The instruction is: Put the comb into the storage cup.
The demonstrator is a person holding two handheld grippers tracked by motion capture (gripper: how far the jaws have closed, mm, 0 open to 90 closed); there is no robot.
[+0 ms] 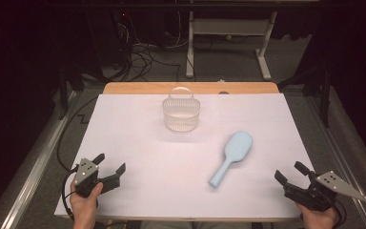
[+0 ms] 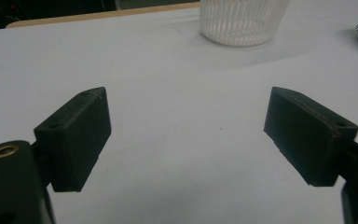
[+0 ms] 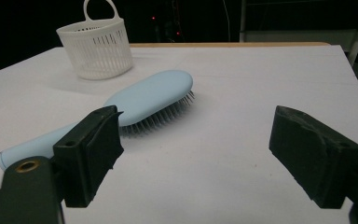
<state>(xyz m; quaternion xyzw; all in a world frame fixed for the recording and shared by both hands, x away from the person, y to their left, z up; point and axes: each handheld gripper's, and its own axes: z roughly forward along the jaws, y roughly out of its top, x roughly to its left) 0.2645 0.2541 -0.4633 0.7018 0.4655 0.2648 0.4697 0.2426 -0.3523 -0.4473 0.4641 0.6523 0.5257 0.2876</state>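
A pale blue plastic hairbrush with an oval head [image 1: 232, 156] lies bristles down on the white-covered surface [image 1: 138, 143], right of the middle and towards the near edge, its handle slanting back to the near edge and its head pointing at the far right corner. That lie looks convenient: the slim handle end is the part closest to the person, and it rests flat and free of anything else, so a tool could close across it from above or from the side. A white slatted plastic basket with a loop handle [image 1: 181, 112] stands upright near the middle of the far edge, well apart from the brush, its mouth open upward, which judging by the layout makes it the likely place for the brush to go. The left tool [image 1: 109, 168] is held at the near left corner with its jaws spread wide and nothing between them, aimed across bare covering towards the basket [image 2: 242, 21]. The right tool [image 1: 289, 172] sits at the near right corner, jaws likewise wide apart and empty, and in the right gripper view the brush [image 3: 151, 98] lies just beyond its left jaw, not touched. Being nearer, the right tool seems the better placed to take the handle.
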